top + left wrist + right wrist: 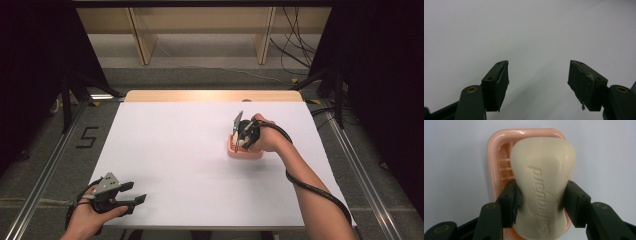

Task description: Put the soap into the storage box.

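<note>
My right gripper (pixel 540 202) clamps the soap bar (pixel 542 182) over its pink dish (pixel 495 152), right of table centre; placing or lifting, I can't tell. Left gripper (pixel 537 80) rests apart, empty, at the near-left corner.

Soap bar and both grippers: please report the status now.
Right gripper shut on soap bar, over pink soap dish. Left gripper open, over bare white table. Nothing in the way.

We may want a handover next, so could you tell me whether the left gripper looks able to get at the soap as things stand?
Probably not readily: the right gripper is shut on the soap over the pink dish, while the open left gripper sits at the table's near left corner.
</note>
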Demonstrator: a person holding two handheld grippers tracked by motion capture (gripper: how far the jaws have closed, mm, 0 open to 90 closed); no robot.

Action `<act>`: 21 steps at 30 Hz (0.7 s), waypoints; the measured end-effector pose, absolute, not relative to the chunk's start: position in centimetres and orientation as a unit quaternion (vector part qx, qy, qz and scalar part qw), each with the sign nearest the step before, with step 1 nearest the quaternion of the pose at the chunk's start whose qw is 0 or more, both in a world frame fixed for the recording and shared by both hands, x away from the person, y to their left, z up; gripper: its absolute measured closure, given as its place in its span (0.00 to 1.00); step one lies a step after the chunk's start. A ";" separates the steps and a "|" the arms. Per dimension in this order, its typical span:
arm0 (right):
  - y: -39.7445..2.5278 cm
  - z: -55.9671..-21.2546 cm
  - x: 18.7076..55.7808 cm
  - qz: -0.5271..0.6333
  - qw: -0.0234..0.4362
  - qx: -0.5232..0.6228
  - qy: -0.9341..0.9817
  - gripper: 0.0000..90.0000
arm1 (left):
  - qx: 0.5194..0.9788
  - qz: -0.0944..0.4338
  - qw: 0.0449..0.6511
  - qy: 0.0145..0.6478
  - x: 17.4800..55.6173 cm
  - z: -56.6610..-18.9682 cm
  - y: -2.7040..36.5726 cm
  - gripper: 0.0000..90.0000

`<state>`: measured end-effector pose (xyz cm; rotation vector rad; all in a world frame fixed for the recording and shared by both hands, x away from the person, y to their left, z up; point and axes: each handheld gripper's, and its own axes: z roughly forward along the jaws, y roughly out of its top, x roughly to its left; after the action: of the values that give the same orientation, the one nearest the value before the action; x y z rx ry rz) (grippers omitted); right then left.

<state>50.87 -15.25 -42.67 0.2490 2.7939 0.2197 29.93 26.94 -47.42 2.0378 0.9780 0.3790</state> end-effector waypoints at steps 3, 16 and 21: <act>-15.2 -42.7 50.7 0.074 0.158 0.106 0.979 0.56 | 0.813 0.148 0.409 0.387 30.0 -47.4 27.0 0.36; -15.6 -42.4 50.8 0.084 0.162 0.124 0.975 0.51 | 0.816 0.150 0.405 0.384 30.1 -47.5 27.0 0.36; -15.6 -41.5 50.5 0.091 0.162 0.136 0.973 0.41 | 0.808 0.145 0.415 0.393 29.9 -47.5 26.8 0.36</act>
<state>50.50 -15.58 -41.51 0.3879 2.7771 0.2593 29.91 26.76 -47.49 2.0290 0.9880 0.3650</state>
